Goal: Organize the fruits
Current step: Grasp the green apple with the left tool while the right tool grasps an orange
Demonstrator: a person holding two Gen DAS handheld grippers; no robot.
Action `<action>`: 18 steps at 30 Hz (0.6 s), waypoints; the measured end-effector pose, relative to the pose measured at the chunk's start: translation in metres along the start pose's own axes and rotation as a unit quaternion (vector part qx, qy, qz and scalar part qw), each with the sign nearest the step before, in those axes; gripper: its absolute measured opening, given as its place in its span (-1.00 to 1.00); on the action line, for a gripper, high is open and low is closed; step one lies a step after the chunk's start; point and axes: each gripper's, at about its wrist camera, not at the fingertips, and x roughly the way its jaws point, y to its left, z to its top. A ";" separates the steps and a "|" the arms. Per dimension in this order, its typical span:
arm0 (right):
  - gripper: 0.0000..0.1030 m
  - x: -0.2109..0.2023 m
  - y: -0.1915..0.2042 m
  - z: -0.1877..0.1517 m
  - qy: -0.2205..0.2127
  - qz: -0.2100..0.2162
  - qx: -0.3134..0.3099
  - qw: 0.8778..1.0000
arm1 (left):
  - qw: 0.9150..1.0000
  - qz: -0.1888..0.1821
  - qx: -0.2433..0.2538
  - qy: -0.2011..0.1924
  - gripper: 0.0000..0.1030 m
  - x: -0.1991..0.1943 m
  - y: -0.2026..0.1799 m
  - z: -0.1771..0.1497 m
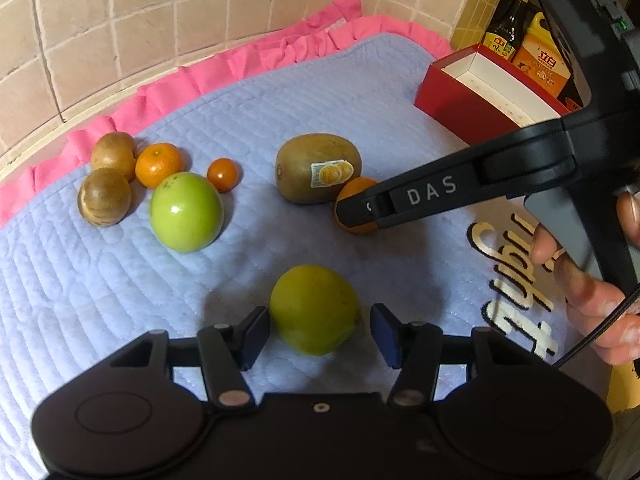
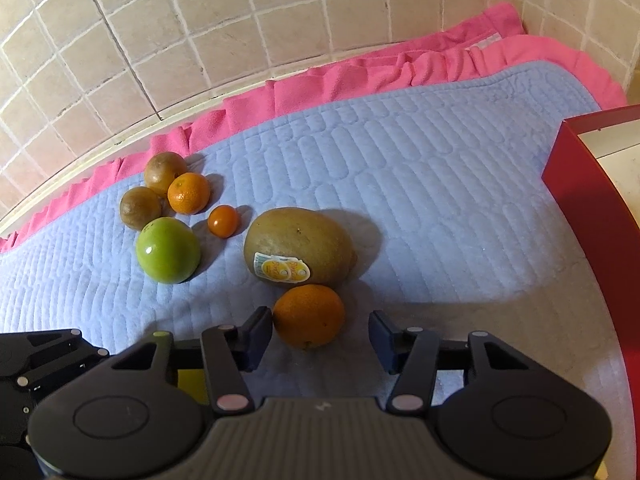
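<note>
My left gripper (image 1: 318, 330) is open, its pads on either side of a yellow-green citrus fruit (image 1: 314, 308) lying on the blue quilted mat (image 1: 360, 92). My right gripper (image 2: 320, 334) is open around an orange (image 2: 309, 316), with its left pad close to the fruit; in the left wrist view it reaches in from the right over the same orange (image 1: 354, 204). Beside the orange lies a large stickered kiwi (image 2: 300, 246). Farther left sit a green apple (image 2: 168, 250), a small tomato (image 2: 223, 221), a mandarin (image 2: 189, 193) and two brown round fruits (image 2: 141, 208).
An open red box (image 1: 472, 96) with a white inside stands at the mat's right end, also at the right edge of the right wrist view (image 2: 592, 184). Bottles (image 1: 508, 24) stand behind it. A pink cloth (image 2: 360, 76) and a tiled wall (image 2: 240, 20) border the far side.
</note>
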 end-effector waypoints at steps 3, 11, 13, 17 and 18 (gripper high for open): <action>-0.06 0.000 0.000 0.000 -0.001 0.006 0.001 1.000 | 1.000 0.008 0.003 -0.001 0.10 0.001 -0.001 0.000; -0.21 -0.012 0.003 -0.003 -0.018 0.013 -0.008 1.000 | 1.000 0.015 0.003 -0.013 0.09 -0.007 -0.004 0.001; -0.21 -0.019 0.000 -0.003 -0.025 0.013 -0.007 1.000 | 1.000 0.018 0.004 -0.018 0.10 -0.010 -0.007 0.001; -0.21 -0.030 -0.009 -0.007 -0.034 0.006 -0.001 0.999 | 0.999 0.026 0.004 -0.023 0.10 -0.015 -0.014 0.001; -0.21 -0.032 -0.012 -0.008 -0.034 0.002 -0.001 0.999 | 0.999 0.029 0.004 -0.023 0.10 -0.016 -0.015 0.001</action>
